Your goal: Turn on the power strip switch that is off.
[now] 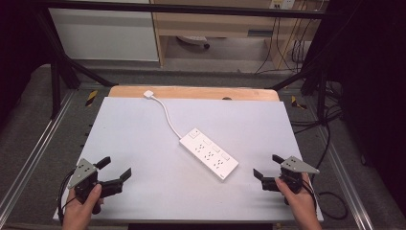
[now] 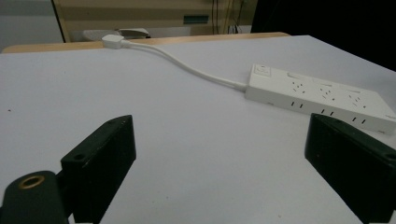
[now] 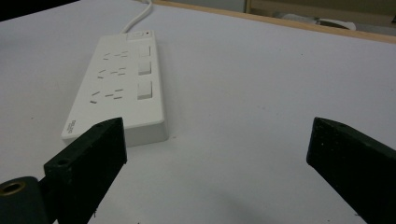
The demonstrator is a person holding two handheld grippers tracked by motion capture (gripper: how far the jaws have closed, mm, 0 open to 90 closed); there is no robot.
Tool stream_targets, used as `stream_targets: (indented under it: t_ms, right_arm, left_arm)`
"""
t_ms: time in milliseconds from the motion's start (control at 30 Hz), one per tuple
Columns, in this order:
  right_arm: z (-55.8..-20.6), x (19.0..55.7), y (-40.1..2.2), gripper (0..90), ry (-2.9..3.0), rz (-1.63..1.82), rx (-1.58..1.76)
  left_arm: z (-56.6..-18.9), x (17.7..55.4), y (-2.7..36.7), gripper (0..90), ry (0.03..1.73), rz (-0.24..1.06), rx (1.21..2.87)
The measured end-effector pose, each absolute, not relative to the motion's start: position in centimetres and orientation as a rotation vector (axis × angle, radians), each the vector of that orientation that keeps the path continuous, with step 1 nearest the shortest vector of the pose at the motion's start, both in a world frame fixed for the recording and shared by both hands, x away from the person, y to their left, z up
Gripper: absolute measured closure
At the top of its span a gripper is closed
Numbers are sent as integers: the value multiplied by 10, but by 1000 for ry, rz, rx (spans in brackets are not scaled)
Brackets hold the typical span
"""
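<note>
Lying flat, white power strip [image 1: 209, 154] sits between 2 wide-open, empty grippers.

even, soft overhead light on the white counter [image 1: 143, 124]; faint shadows, no glare; dark surroundings; all views slightly soft and grainy.

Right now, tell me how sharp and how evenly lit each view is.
High view: table evenly lit, surroundings dark, power strip slightly soft. Left gripper view: power strip sharp, near jaws blurred, soft shadow beneath them. Right gripper view: sockets readable, jaws blurred, faint shadow at the bottom.
</note>
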State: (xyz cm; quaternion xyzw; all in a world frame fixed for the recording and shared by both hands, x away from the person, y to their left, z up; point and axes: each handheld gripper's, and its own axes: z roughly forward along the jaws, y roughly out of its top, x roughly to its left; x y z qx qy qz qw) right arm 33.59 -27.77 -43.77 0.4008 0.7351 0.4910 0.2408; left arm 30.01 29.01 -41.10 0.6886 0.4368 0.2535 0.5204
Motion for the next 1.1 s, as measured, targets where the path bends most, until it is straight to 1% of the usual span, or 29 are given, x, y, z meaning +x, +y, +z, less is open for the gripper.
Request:
stream_targets:
  t_ms: [100,233,500,733,900,1100]
  right_arm:
    - [-437,336,-278,47,2006,1351,1123]
    - [-438,337,-279,45,2010,1353,1153]
    - [-433,338,-280,34,1942,1356,1281]
    - [-428,334,-275,30,1942,1367,1235]
    - [-421,331,-270,31,2007,1367,1214]
    - [-401,325,-270,28,1988,1418,1197]
  left_arm:
    - [-411,299,291,90,1046,616,1654]
    - [-408,301,292,91,1064,655,1617]
    - [-411,301,293,78,1065,639,1629]
    - [-412,301,290,63,1052,628,1644]
    - [-413,301,290,51,1061,632,1653]
    - [-415,302,290,50,1066,624,1673]
